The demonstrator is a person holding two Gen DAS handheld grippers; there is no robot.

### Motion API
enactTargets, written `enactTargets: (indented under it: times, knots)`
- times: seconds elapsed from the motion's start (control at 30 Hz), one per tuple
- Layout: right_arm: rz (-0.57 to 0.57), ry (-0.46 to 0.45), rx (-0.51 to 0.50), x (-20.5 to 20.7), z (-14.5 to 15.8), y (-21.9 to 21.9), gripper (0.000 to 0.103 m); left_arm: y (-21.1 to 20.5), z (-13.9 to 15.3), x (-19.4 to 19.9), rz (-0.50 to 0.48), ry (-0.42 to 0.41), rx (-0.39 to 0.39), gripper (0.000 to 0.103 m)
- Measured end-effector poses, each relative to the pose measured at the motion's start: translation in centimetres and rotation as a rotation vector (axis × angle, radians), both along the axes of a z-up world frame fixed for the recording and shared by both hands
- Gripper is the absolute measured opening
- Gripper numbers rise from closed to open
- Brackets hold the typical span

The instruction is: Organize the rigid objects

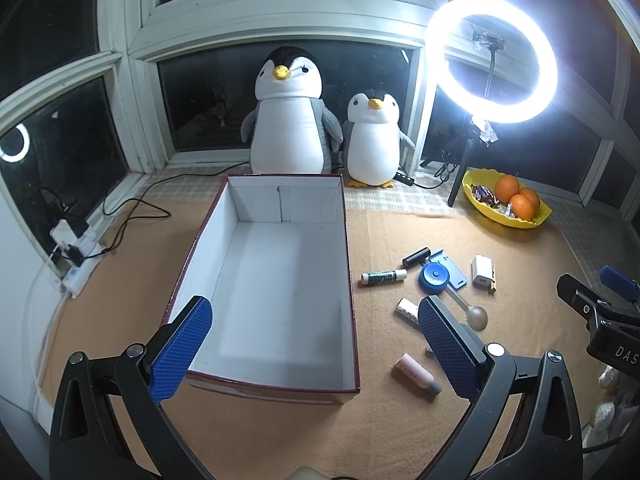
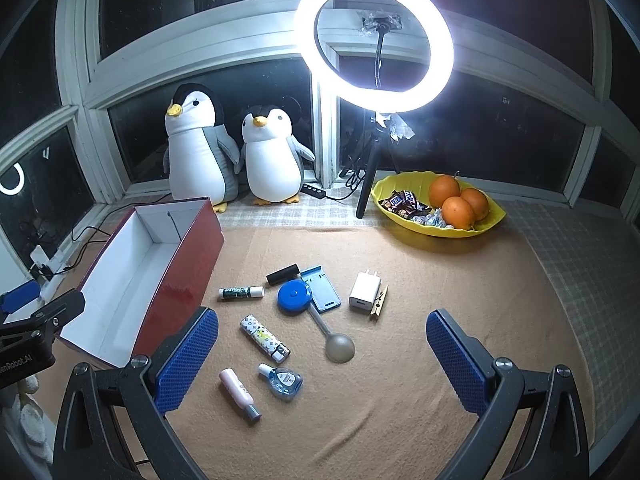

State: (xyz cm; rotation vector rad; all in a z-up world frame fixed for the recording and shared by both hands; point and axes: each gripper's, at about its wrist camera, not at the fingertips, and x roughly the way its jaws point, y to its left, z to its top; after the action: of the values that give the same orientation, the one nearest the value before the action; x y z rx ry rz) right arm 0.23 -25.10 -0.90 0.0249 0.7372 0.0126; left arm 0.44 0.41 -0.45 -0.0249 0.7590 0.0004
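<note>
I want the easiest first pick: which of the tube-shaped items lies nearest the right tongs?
The pink tube, lying beside the right tongs' left finger; the patterned lighter, green-labelled stick and black tube lie farther off.

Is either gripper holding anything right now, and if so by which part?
Nothing is held. The left gripper and right gripper both have open jaws with nothing between them; the box holds nothing.

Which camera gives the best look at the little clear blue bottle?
The right wrist view: the clear blue bottle lies fully visible beside the pink tube. In the left wrist view, the left gripper's finger hides it almost entirely.
</note>
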Motion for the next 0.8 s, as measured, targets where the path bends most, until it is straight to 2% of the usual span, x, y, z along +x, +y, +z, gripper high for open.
enactTargets:
  times: [0.8]
  knots:
    - [-0.034, 0.012, -0.017, 0.11, 0.74, -0.19, 0.103, 0.06, -0.17, 0.65, -0.001, 0.019, -0.008, 0.102]
